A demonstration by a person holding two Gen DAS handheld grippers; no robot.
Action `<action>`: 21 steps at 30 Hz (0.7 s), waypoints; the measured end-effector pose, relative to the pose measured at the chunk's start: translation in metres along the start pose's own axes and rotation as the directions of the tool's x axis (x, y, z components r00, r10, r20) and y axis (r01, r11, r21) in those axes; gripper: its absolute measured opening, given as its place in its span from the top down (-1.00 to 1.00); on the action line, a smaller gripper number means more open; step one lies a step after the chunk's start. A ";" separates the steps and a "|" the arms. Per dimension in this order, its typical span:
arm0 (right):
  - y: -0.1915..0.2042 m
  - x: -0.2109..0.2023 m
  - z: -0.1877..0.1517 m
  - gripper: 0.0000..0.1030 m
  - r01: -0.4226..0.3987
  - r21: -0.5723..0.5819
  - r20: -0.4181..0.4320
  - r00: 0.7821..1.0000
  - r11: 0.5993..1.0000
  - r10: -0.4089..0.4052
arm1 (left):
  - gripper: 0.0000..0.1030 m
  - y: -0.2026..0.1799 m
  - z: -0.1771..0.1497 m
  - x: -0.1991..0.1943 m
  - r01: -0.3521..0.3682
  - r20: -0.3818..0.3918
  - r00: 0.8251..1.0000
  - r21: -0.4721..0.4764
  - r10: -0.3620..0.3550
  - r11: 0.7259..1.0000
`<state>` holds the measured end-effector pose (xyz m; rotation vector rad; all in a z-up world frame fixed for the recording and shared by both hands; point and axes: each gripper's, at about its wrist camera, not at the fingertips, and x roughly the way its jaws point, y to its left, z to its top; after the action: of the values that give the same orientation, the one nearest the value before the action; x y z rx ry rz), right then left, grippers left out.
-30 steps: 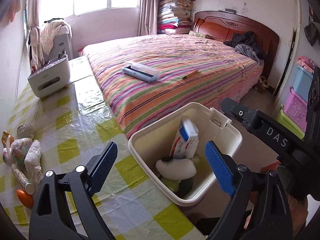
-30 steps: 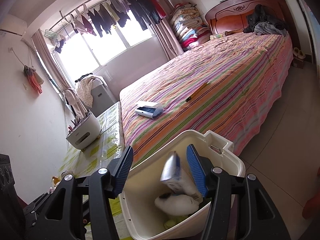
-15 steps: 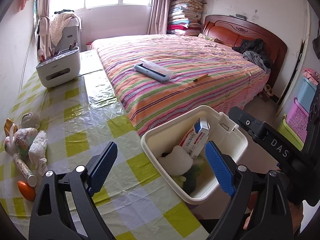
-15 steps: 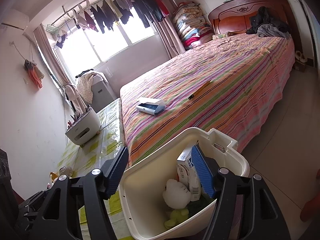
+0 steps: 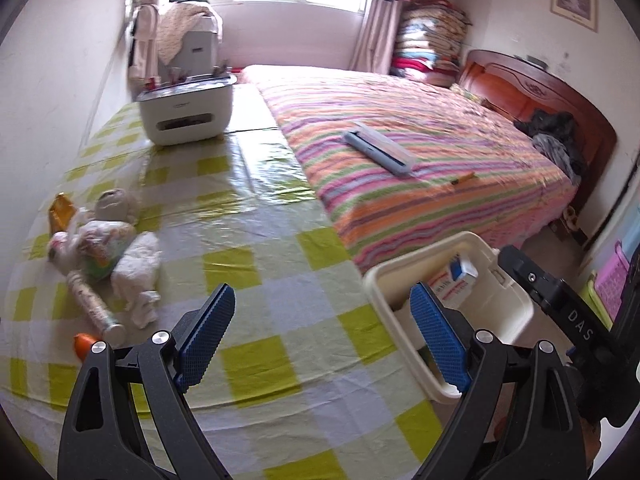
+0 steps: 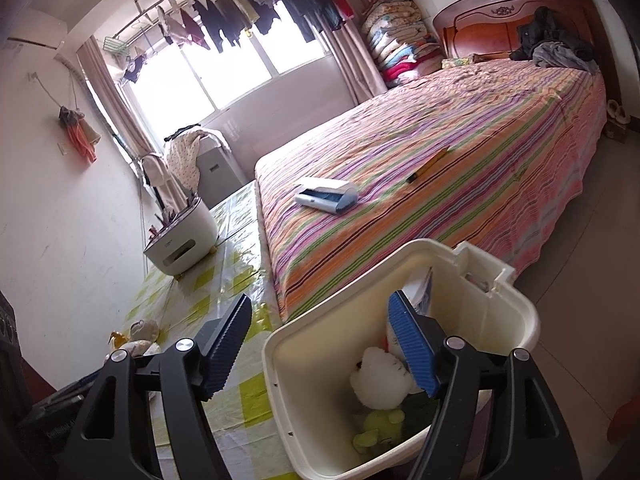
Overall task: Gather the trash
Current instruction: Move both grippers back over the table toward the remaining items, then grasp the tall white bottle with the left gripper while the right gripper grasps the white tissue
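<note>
The left wrist view takes in the table's near left, where a heap of trash (image 5: 102,256) lies on the yellow-checked tablecloth (image 5: 256,264): crumpled white tissue (image 5: 138,266), a patterned tube (image 5: 94,308), an orange scrap (image 5: 60,210) and a small orange piece (image 5: 84,345) by the edge. The right wrist view catches only a corner of that heap (image 6: 136,338), low at its left. The left gripper (image 5: 322,338) hangs above the cloth with its jaws spread wide and nothing between them. Farther right, the cream bin (image 5: 516,312) sits at the table's edge beside the striped bed (image 5: 400,152); from here only a red, white and blue carton (image 5: 454,280) shows inside it. The right wrist view looks straight down into the bin (image 6: 280,392) and shows a white wad (image 6: 380,380) and green scraps (image 6: 378,428) at the bottom, with the carton (image 6: 422,292) mostly hidden behind a blue pad. The right gripper (image 6: 328,348) is likewise spread and empty, one finger over the bin, the other over the cloth.
</note>
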<state>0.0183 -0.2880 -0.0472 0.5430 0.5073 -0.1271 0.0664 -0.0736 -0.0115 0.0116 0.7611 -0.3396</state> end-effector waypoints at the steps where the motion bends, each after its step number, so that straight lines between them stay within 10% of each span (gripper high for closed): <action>1: 0.004 0.002 -0.001 -0.34 -0.007 -0.007 -0.008 1.000 1.000 0.007 | -0.71 0.007 0.001 -0.002 -0.013 0.002 1.000 -0.010 0.013 1.000; 12: 0.047 0.026 -0.019 -0.34 -0.070 -0.071 -0.080 0.995 0.995 0.065 | -0.71 0.123 0.008 -0.013 -0.228 -0.048 0.974 -0.243 0.224 0.943; 21: 0.079 0.045 -0.034 -0.34 -0.104 -0.124 -0.136 0.987 0.987 0.087 | -0.68 0.216 0.005 0.018 -0.238 -0.198 0.967 -0.475 0.161 0.847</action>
<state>0.0618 -0.2024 -0.0584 0.4477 0.6109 0.0336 0.1482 0.1241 -0.0445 -0.3723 0.9728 0.0676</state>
